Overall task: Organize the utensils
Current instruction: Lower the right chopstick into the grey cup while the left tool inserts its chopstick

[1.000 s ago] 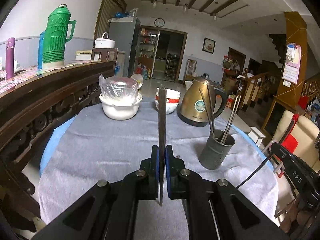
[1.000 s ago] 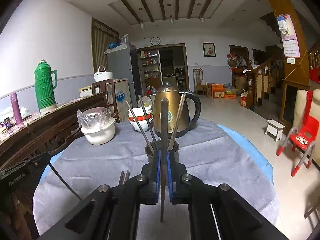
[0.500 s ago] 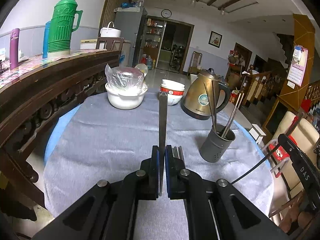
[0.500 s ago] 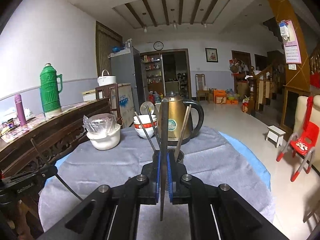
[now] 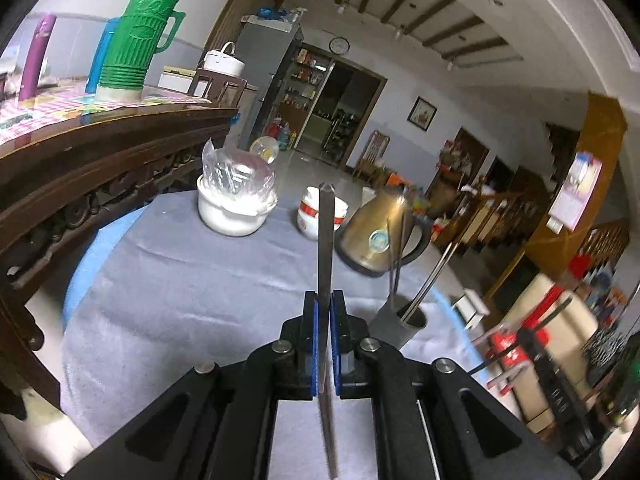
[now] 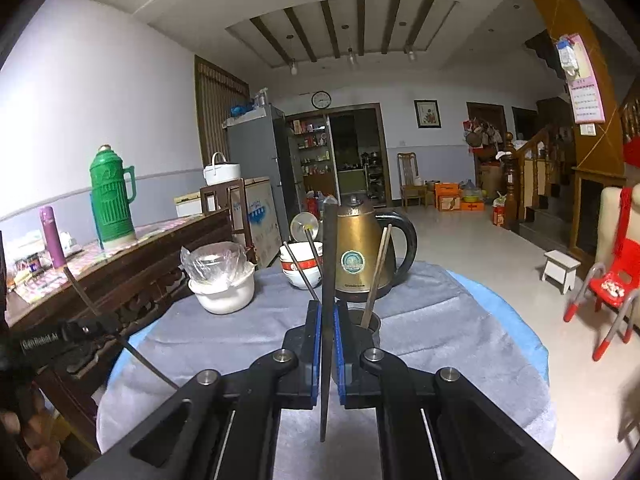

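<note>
My left gripper (image 5: 324,312) is shut on a flat metal chopstick (image 5: 326,240) that points forward, above the grey tablecloth. The grey utensil holder (image 5: 400,326) with several chopsticks stands just right of it. My right gripper (image 6: 328,316) is shut on another metal chopstick (image 6: 329,256), raised above the table with the holder (image 6: 366,322) right behind its fingers. The left gripper with its chopstick (image 6: 116,336) shows at the left of the right wrist view. The right gripper (image 5: 540,344) shows blurred at the right of the left wrist view.
A gold kettle (image 5: 380,236), a stack of red-and-white bowls (image 5: 310,218) and a white pot covered with plastic (image 5: 232,208) stand at the table's far side. A dark wooden sideboard (image 5: 100,160) with a green thermos (image 5: 136,36) runs along the left.
Both grippers have risen with their chopsticks. The left view has tilted and swung left; two chopsticks seen lying on the cloth earlier are out of sight.
</note>
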`<state>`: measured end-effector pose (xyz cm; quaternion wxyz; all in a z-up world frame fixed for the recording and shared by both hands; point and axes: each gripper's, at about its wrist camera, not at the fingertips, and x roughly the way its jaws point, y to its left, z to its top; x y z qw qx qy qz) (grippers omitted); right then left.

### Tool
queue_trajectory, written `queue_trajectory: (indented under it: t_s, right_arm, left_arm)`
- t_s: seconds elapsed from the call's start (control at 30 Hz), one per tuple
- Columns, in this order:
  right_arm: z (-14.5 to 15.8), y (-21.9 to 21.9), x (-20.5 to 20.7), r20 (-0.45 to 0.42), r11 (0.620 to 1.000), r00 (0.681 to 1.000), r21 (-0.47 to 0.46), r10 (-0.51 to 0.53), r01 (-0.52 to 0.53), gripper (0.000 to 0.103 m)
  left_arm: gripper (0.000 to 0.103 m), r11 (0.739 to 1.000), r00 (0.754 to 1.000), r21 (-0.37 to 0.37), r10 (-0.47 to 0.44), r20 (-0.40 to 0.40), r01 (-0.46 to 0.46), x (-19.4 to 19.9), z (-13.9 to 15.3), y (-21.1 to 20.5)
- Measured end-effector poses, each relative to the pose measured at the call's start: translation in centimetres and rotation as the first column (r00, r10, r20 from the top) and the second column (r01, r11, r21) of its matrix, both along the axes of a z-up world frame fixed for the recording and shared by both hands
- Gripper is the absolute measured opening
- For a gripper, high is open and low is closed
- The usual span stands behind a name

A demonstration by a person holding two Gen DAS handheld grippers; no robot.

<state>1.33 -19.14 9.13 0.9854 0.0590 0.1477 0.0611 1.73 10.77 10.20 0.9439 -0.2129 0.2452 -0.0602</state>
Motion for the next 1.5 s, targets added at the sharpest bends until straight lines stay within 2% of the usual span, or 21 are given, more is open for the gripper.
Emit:
queue_trajectory:
  t_s: [0.2, 0.6, 1.07, 1.5]
  right_arm:
    - [0.8, -1.2, 0.4, 0.011, 0.999, 1.0, 0.044, 0.003, -0.003, 0.007]
    - [3.3, -4.2, 1.8, 0.051, 0.991, 0.998, 0.132, -0.023, 0.016, 0.007]
    - [6.8, -6.2, 4.7, 0.128, 0.988, 0.989, 0.143, -0.072, 0.053, 0.007]
    - [5.9, -6.0, 9.8, 0.066, 0.99, 0.996, 0.132, -0.068, 0.059, 0.007]
  left_arm:
    - [0.006, 0.998, 1.0, -0.061, -0.007, 0.028, 0.009, 1.0, 1.8, 0.3]
    - [0.006, 0.991, 0.993, -0.091, -0.09, 0.074, 0.097, 4.3, 4.5, -2.6]
    - [0.006, 0.988, 0.985, -0.046, -0.144, 0.1, 0.149, 8.1, 6.3, -6.8]
    - [0.006, 0.986, 0.985, 0.024, -0.167, 0.032, 0.166, 11.6, 5.8, -9.3]
